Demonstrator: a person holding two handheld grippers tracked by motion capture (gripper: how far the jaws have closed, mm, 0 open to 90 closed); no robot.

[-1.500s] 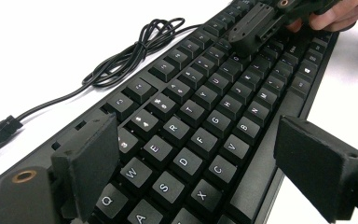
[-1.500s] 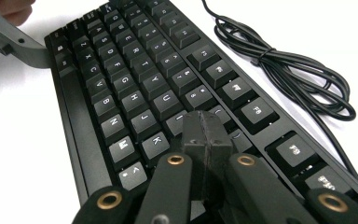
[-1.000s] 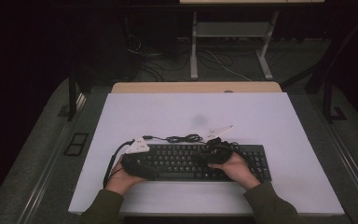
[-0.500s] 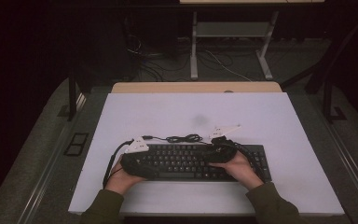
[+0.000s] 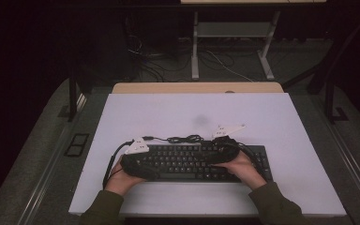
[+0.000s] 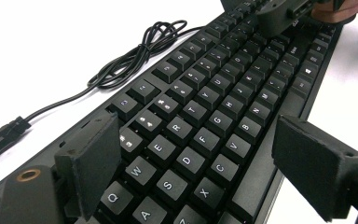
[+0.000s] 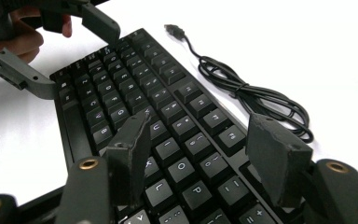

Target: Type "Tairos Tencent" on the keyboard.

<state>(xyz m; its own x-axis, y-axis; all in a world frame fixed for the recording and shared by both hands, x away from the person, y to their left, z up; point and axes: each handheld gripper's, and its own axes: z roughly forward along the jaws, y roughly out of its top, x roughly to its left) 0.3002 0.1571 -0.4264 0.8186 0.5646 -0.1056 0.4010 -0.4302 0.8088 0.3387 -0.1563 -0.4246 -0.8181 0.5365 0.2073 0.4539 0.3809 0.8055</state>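
A person works a black keyboard (image 5: 201,161) w/ a hand-held tool in each hand, forearms entering from the near edge of the white surface (image 5: 168,112). The keyboard lies flat near that edge, roughly centred, and looks already set down; judging by the pose, what's left is little more than letting go and backing both hands off, or else shifting it again. Left tool (image 6: 214,172) sits at the keyboard's left end, jaws wide and straddling the board front to back: one pad by the Q/W keys, the other off the front rim near the space bar, neither visibly pressing. Right tool (image 7: 205,154) sits over the keyboard's right-centre, above the O/P/L keys; its jaws have just been opening and now stand apart, keys showing between them, nothing gripped. Left hand (image 5: 122,180) wraps its tool at the keyboard's front-left corner, wrist low; right hand (image 5: 241,166) rests on the keys toward the right end, tool angled inward across the board. Just behind the keyboard its cable (image 5: 183,138) lies in a loose bundle on the surface, USB plug (image 7: 173,31) free, not connected to anything. Farther back, beyond the keyboard, the surface's wooden rear edge (image 5: 197,87) meets a dark floor w/ stray cords and table legs.
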